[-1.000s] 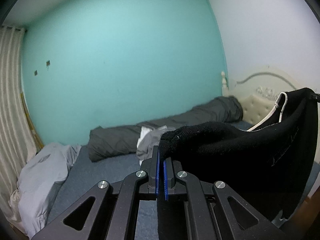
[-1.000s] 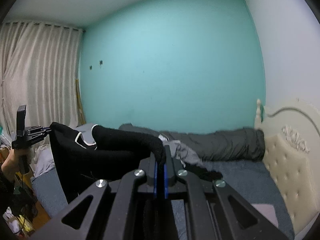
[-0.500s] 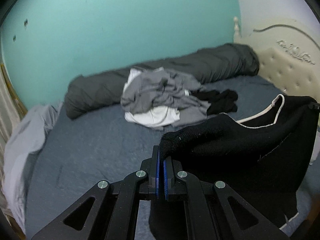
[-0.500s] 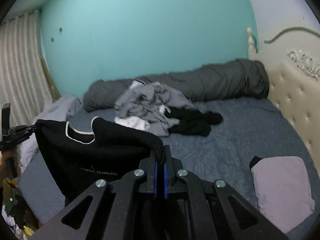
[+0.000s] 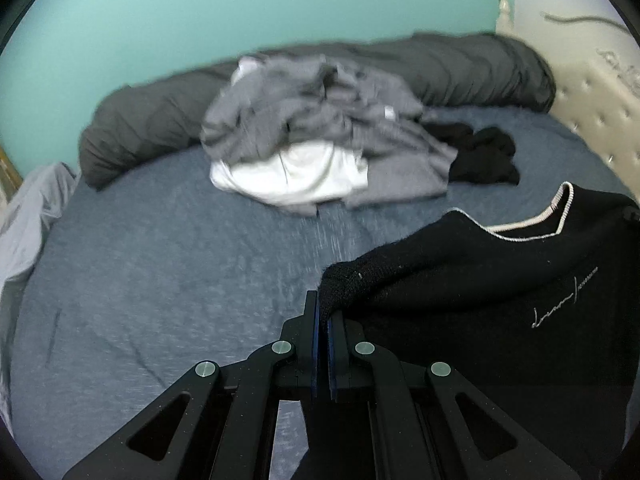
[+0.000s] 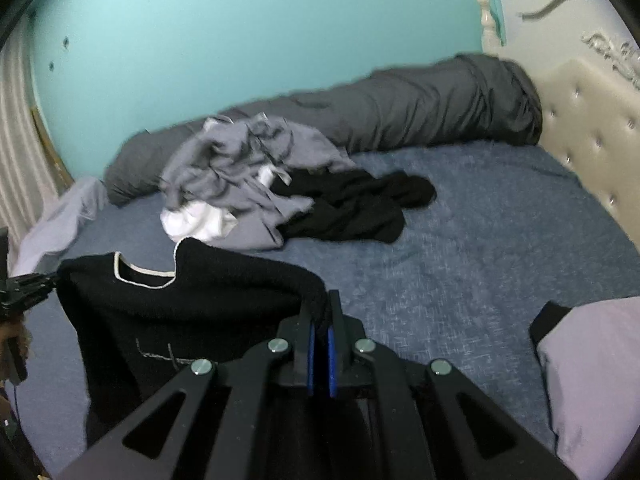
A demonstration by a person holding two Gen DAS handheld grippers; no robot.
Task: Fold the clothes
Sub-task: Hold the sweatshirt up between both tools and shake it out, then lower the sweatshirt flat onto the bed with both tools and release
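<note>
You brought the sweater (image 5: 500, 280) down toward the bed (image 5: 168, 280).
Both grippers' fingers (image 5: 322, 312) (image 6: 320, 312) stayed clamped on its shoulders, ready for laying flat.

A bed (image 5: 168, 280) covered in a blue-grey sheet fills the room's middle. Along its far edge, against the turquoise wall (image 6: 248, 32), lies a long rolled dark grey duvet (image 6: 420, 108). A cream tufted headboard (image 6: 588, 120) with small studs stands at the right, a carved post (image 6: 489, 16) at its corner. Pale curtains (image 6: 16, 128) hang at the left. Two small dark marks (image 6: 64, 43) dot the wall.
</note>
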